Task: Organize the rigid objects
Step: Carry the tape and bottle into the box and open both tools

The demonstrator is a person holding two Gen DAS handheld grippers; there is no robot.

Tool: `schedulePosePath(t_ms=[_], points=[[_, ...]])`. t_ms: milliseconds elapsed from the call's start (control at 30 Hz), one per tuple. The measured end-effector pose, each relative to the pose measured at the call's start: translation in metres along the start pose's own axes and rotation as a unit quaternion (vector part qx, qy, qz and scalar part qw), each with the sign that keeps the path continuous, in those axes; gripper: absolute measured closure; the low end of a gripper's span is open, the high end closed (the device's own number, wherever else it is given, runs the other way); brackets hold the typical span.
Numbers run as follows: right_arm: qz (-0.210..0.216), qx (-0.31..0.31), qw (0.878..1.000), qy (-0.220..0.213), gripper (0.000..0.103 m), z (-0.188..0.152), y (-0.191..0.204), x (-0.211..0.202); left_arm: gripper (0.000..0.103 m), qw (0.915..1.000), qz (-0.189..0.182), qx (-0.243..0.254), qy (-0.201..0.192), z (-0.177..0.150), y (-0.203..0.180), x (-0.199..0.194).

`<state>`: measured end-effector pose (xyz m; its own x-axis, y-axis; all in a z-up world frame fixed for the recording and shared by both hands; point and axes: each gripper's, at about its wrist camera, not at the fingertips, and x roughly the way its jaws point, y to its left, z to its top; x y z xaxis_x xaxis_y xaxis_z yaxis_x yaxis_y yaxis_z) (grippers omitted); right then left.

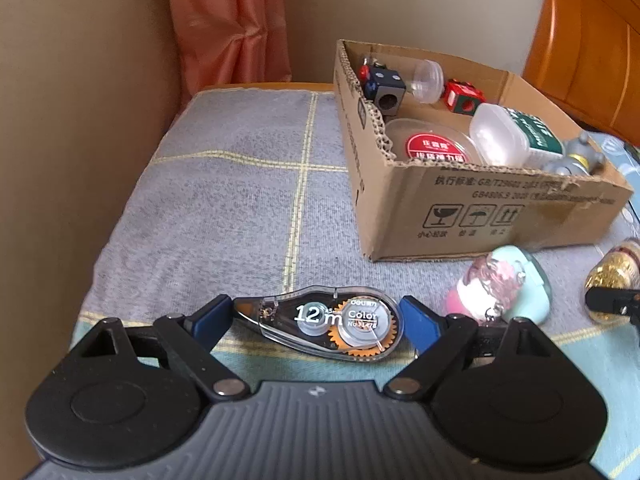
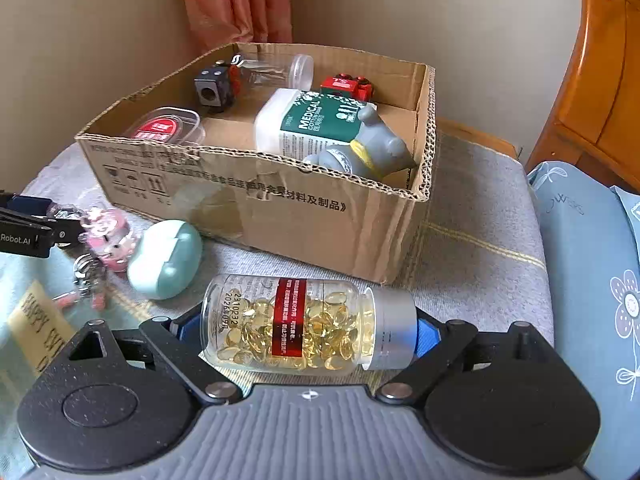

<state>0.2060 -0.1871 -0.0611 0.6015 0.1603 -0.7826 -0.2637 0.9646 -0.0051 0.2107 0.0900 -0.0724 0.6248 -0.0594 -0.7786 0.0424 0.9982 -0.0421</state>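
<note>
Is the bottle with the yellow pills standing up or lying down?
Lying down. The pill bottle is on its side, its silver cap pointing sideways toward one finger of the tongs.

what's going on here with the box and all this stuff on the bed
A person is sorting small hard items into a cardboard box with a gripper in each hand. The left gripper brackets a correction tape dispenser lying on the blanket; the right gripper brackets a capsule bottle lying on its side. Whether either is gripped yet is unclear. A mint case and pink keychain wait outside the box.
</note>
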Motion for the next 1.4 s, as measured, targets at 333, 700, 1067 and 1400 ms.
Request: schedulePosePath(t_ms=[333,700,1067,1400], points=[[0.012,-0.029,0.999,-0.02,0.006,0.007,-0.002,-0.042,0.014,0.9962,-0.036,0.077,-0.018,0.032,-0.007,-0.054],[0.014,-0.051,0.996,-0.076,0.006,0.044,0.001,-0.074,0.014,0.9851,-0.09,0.139,-0.047,0.093,-0.047,-0.067],[-0.001,-0.049,0.994,-0.093,0.006,0.087,-0.013,-0.064,0.014,0.9788,-0.096,0.173,-0.052,0.14,-0.087,-0.013],[-0.009,-0.037,0.996,-0.08,0.006,0.127,-0.029,-0.031,0.01,0.9818,-0.097,0.158,-0.042,0.134,-0.076,0.005]])
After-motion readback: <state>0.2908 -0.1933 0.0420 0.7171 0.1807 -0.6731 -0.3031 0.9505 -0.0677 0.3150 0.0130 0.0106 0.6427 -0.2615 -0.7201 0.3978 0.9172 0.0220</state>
